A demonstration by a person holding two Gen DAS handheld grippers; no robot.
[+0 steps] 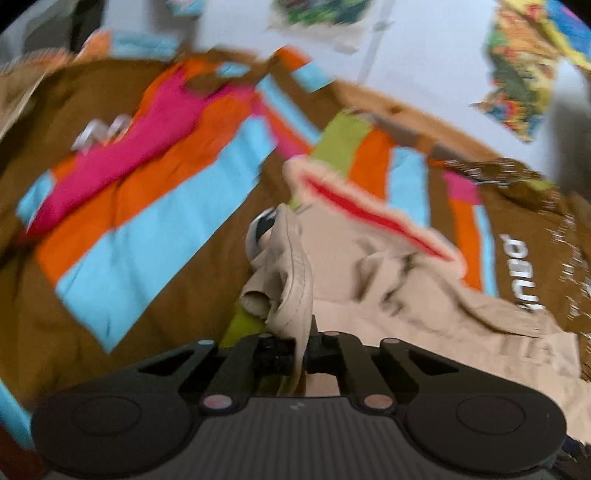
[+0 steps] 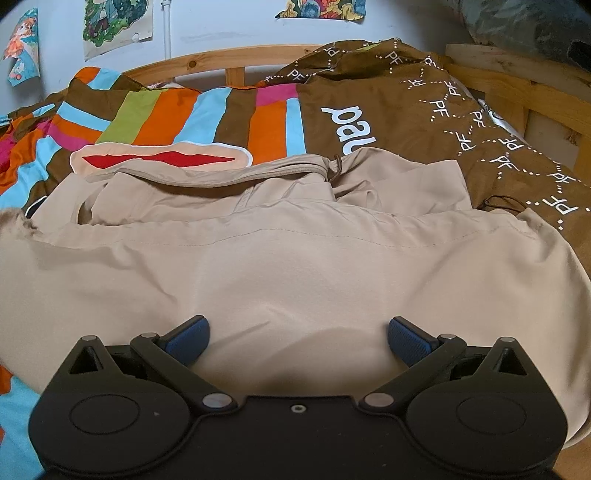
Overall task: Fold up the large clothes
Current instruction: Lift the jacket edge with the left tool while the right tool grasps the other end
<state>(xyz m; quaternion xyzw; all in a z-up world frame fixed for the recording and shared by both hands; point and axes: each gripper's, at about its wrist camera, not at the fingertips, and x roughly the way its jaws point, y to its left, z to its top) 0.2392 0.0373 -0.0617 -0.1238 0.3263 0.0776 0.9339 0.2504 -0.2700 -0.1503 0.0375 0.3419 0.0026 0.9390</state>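
Observation:
A large beige jacket [image 2: 295,258] lies spread on a brown bedspread with coloured stripes [image 2: 184,110]. Its zipped collar and a dark drawstring sit at the far side. In the blurred left wrist view my left gripper [image 1: 301,343] is shut on a bunched fold of the same beige jacket [image 1: 406,288], lifted off the bedspread [image 1: 147,240]; the cloth hides the fingertips. My right gripper [image 2: 297,332] hovers open just over the jacket's near part. Its blue pads [image 2: 188,338] stand wide apart with nothing between them.
A wooden bed frame [image 2: 236,55] runs behind the bedspread, with a white wall and colourful posters [image 2: 118,26] above it. A small silvery object [image 1: 99,134] lies on the stripes at the left. A red and cream patch [image 2: 159,157] marks the bedspread beyond the collar.

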